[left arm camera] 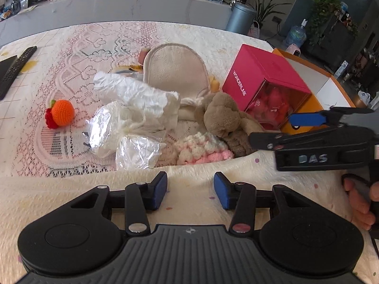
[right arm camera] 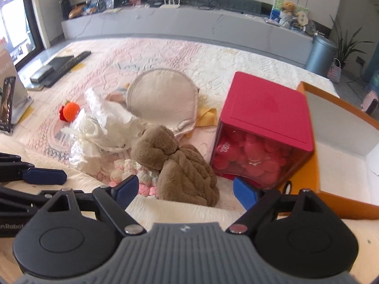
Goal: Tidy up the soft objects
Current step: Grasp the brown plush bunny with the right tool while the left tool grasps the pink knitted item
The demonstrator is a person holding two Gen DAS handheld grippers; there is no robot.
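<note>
While the soft things lie heaped mid-surface on the lace-patterned cloth (left arm camera: 78, 54), your claws hover over its near edge. The brown plush toy (right arm camera: 175, 163) slumps in furry folds just beside the pink box (right arm camera: 265, 118), whose clear front shows red rounded pieces. A pink-and-white knitted piece (left arm camera: 201, 149) with a bobbly texture touches the plush's near side. Behind them leans a round beige fabric pad (left arm camera: 176, 67) with a stitched rim. To the left sit crinkled white plastic bags (left arm camera: 132, 108), glossy and knotted, and well apart from those an orange crocheted ball (left arm camera: 62, 112) with a red frill.

Your left claw (left arm camera: 190, 190) is released, its blue pads partly apart with only cream quilted cloth between them; it holds nothing. Your right claw (right arm camera: 186, 193) stands wider, empty too, its pads framing the plush from above without touching it. An orange-rimmed tray (right arm camera: 331, 189) with a white interior lies right of the box.
</note>
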